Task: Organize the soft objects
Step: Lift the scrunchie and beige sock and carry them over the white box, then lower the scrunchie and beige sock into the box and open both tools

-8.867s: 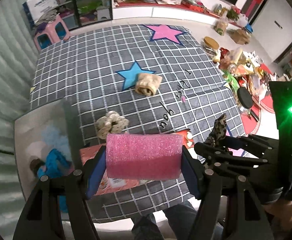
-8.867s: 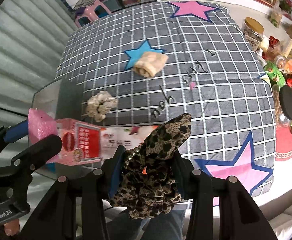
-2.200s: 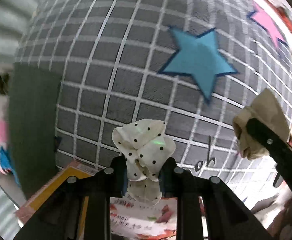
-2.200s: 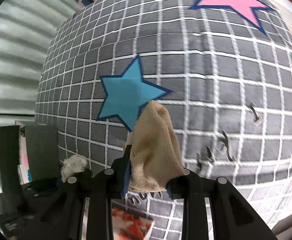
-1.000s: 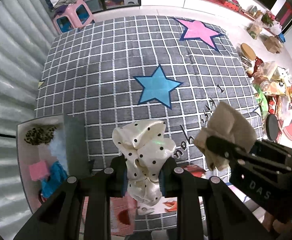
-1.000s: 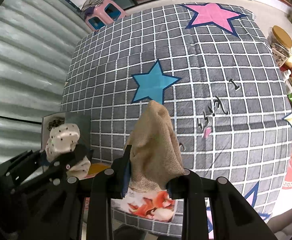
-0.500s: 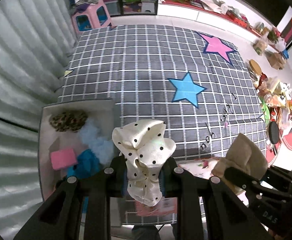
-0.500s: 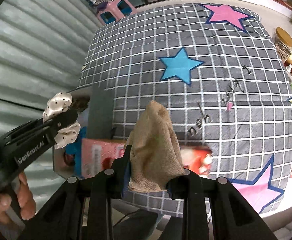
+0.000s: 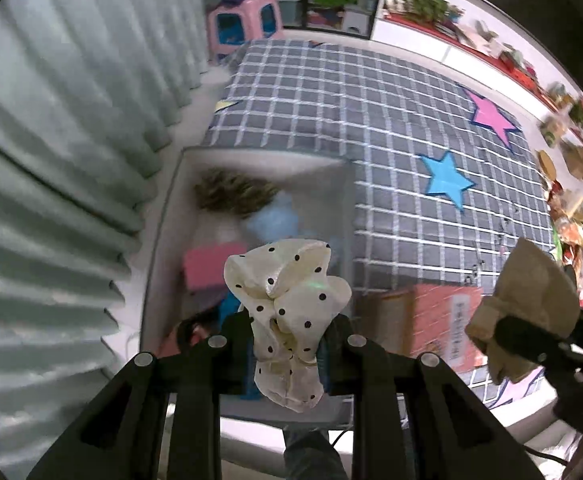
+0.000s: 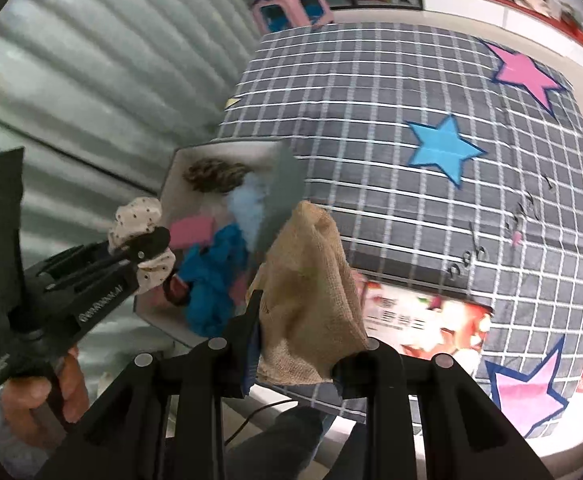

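— Where are the hands?
— The left gripper (image 9: 287, 340) pinches a dotted scrunchie (image 9: 287, 308) above the box (image 9: 163, 240); the right gripper (image 10: 295, 344), beside it, clamps a tan cloth (image 10: 311, 296).
— Any writing?
— The red packet's (image 10: 423, 320) print is too blurred to read.

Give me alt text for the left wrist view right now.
The left gripper is shut on a cream polka-dot scrunchie, held above an open grey box that contains a leopard-print item, a pink sponge and blue fabric. At right, the right gripper holds a tan cloth over the star-patterned checked bedspread.
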Motion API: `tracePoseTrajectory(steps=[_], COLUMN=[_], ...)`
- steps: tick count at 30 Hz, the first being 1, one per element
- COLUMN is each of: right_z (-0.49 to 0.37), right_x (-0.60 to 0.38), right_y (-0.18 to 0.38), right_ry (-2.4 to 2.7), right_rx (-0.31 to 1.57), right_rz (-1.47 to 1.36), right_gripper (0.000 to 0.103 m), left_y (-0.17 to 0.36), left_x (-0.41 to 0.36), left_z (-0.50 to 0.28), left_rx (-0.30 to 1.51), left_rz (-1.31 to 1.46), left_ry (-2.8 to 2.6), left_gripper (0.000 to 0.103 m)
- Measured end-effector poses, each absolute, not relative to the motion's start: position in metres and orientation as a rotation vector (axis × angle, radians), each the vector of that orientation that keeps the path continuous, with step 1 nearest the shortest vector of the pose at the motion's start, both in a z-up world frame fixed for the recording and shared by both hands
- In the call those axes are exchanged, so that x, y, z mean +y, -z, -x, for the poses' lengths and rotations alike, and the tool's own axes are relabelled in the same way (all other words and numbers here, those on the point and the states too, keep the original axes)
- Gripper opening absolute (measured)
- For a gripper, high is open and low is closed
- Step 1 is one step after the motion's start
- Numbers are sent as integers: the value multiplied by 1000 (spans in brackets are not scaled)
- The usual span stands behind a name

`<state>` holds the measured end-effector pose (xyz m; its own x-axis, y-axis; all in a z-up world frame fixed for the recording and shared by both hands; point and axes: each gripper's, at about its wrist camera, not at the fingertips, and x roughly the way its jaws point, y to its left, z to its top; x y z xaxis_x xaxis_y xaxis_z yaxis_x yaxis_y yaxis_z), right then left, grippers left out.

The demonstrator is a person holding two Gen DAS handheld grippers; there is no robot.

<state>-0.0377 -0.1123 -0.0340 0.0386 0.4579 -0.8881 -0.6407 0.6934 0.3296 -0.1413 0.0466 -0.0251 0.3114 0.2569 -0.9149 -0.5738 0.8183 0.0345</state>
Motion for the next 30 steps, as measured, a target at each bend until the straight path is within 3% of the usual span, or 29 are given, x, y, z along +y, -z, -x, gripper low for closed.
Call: tracePoseTrajectory(steps=[11, 30], right_z=[65, 43], right_x=[-44, 31], right_y=[31, 43], right_ry=[-943, -954], right_rx=[1263, 1271], right_rz=[320, 412], right_gripper=[30, 30], left_y=[39, 64], left_x=[84, 117], left_z=[183, 165], left_rx=[1121, 1148], left_rz=[403, 423], left_ry=[-640, -657], left_gripper=[26, 26])
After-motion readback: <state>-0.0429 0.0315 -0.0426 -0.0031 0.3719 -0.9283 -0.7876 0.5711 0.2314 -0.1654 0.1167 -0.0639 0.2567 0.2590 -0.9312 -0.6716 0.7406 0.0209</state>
